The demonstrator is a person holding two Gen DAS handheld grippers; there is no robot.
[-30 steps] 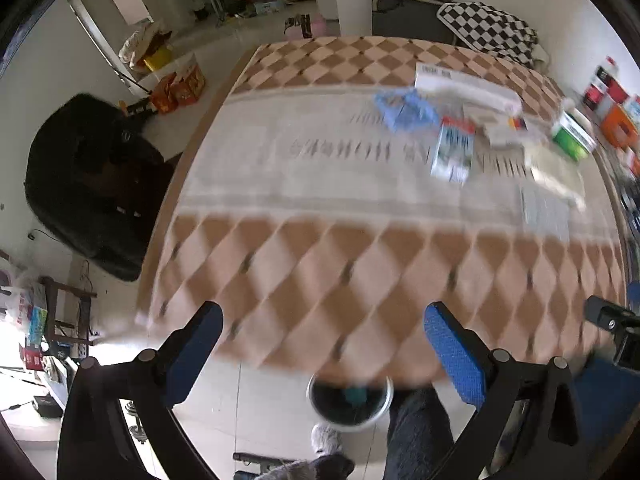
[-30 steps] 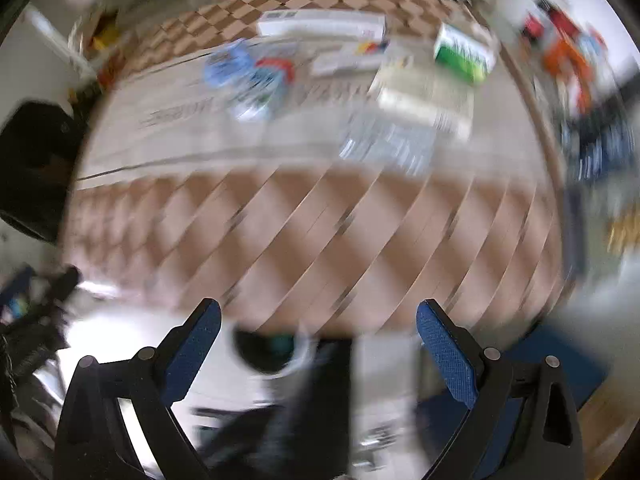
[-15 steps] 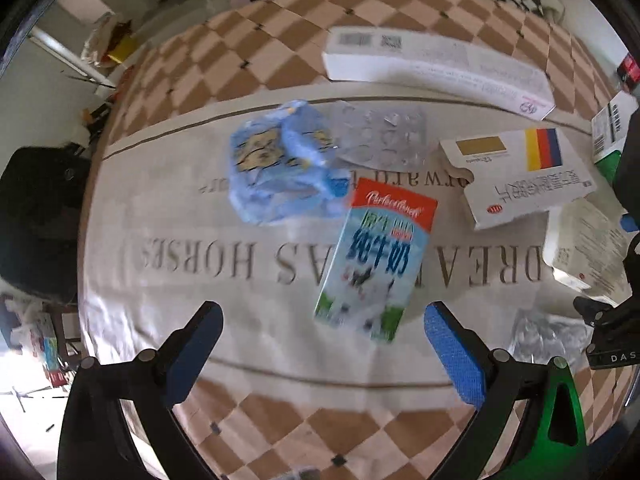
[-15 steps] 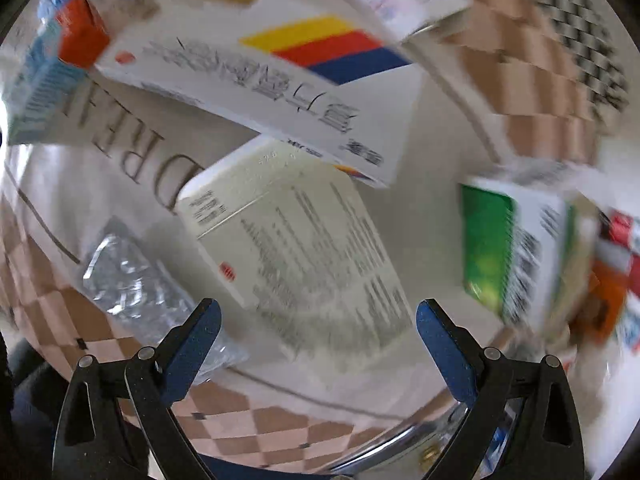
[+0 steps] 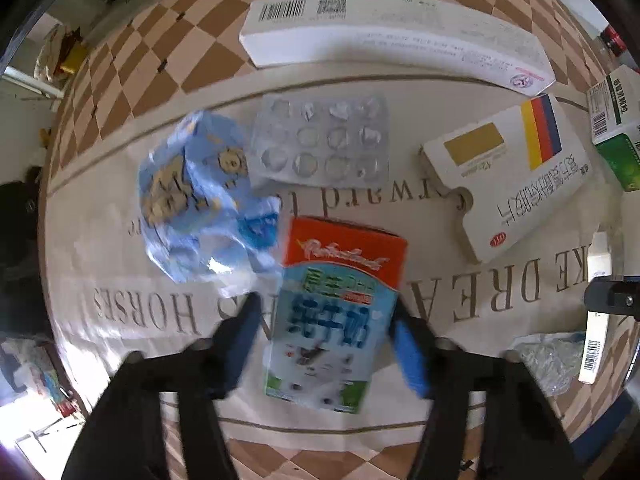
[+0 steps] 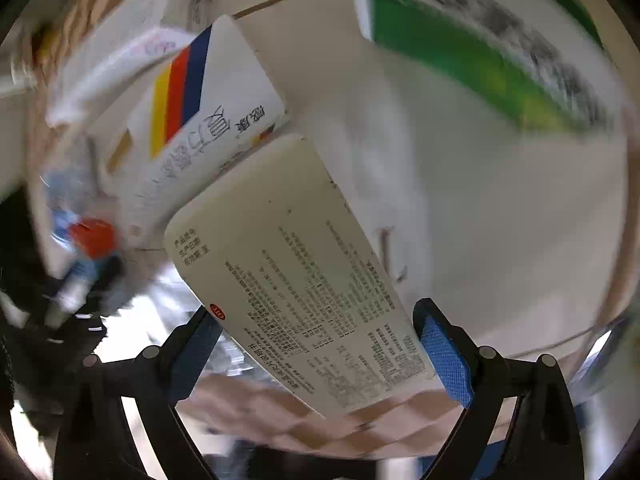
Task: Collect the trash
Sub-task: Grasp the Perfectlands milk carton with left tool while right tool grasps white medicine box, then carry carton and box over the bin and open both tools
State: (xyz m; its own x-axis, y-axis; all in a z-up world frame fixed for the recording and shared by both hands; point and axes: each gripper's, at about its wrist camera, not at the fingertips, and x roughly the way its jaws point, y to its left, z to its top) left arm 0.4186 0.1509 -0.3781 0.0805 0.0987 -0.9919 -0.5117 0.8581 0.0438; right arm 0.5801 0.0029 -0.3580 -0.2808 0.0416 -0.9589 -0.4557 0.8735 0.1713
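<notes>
A milk carton point(image 5: 332, 320) with an orange top lies flat on the tablecloth point(image 5: 120, 320). My left gripper point(image 5: 324, 336) points straight down over it, its jaws closing with the carton between them. The right pad is at the carton's edge, while a thin strip of cloth shows beside the left pad. In the right wrist view my right gripper point(image 6: 320, 344) hangs open over a cream box point(image 6: 304, 280) printed with small text, one finger on each side of it. That box's narrow edge point(image 5: 596, 344) also shows in the left wrist view.
Around the carton lie a crumpled blue wrapper point(image 5: 200, 204), a used blister pack point(image 5: 324, 144), a striped white box point(image 5: 516, 184), a long white box point(image 5: 392, 36), a green-and-white box point(image 5: 616, 136) and crumpled clear plastic point(image 5: 548, 356). The table's edge runs just below both grippers.
Both grippers came in from beyond the table's edge and sank low over the trash. The left jaws narrowed around the milk carton. The right gripper moved closer over the cream box.
</notes>
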